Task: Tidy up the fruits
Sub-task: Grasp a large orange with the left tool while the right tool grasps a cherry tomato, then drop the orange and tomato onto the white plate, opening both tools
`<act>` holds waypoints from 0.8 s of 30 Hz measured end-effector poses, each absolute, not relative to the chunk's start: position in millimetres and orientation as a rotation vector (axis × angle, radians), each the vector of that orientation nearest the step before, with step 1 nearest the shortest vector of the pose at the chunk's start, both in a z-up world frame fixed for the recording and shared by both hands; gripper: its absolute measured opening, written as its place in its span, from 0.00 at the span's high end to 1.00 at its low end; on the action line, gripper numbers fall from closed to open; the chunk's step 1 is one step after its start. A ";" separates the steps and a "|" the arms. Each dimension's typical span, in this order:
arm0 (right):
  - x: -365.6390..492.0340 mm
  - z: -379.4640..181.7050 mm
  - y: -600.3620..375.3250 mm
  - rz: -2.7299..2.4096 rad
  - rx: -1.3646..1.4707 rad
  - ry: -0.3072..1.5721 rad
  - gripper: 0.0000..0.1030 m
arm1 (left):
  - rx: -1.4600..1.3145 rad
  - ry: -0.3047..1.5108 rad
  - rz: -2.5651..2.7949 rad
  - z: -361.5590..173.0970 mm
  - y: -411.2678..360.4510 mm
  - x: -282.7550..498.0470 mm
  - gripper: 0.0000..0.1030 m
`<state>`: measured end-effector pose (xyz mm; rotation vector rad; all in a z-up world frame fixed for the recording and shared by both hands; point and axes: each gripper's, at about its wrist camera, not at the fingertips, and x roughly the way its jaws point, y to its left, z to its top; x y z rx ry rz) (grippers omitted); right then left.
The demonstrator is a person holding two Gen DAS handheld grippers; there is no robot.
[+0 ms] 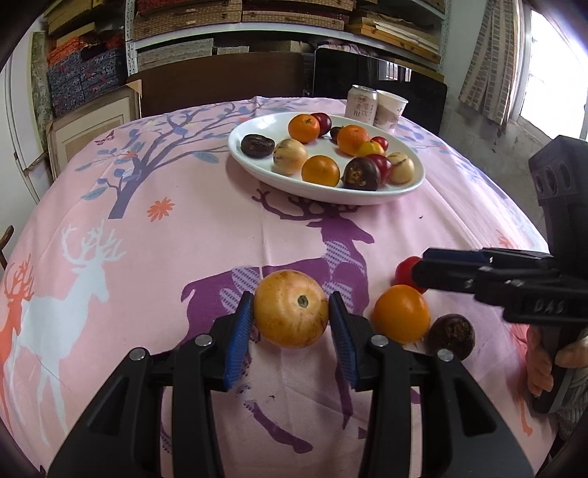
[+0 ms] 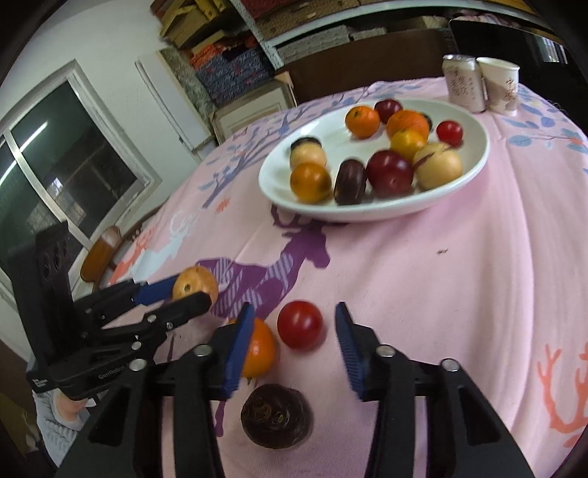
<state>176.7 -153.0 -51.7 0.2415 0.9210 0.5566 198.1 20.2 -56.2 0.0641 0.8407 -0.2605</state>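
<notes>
Two grippers work low over the pink deer-print tablecloth (image 1: 154,235): the left gripper (image 1: 291,312) has its blue pads against both sides of a yellow-orange striped fruit (image 1: 291,308), apparently pinching it just above the cloth. The right gripper (image 2: 294,323) is spread wide, holding nothing, with a small red fruit (image 2: 300,324) between its fingers, an orange (image 2: 259,348) by its left finger and a dark fruit (image 2: 276,415) nearer the camera. Farther back, the white oval plate (image 1: 257,167) holds about a dozen mixed fruits, a can (image 1: 361,103) and paper cup (image 1: 390,109) behind it.

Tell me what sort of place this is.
Likely a home dining spot doubling as storage: a table under a pink deer-print tablecloth, a white plate of fruit, and shelves stacked with boxes behind it.
</notes>
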 end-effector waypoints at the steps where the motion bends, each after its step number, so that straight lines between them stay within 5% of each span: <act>1: 176.0 -51.5 -152.6 0.560 0.245 0.917 0.62 | 0.067 0.841 -0.263 -56.6 19.3 197.9 0.60; 12: 186.2 -62.9 -166.7 0.617 0.405 0.981 0.77 | 0.065 0.874 -0.274 -64.1 15.4 202.8 0.60; 24: 183.6 -62.8 -156.3 0.628 0.368 0.977 0.76 | 0.065 0.871 -0.267 -64.7 16.0 203.4 0.60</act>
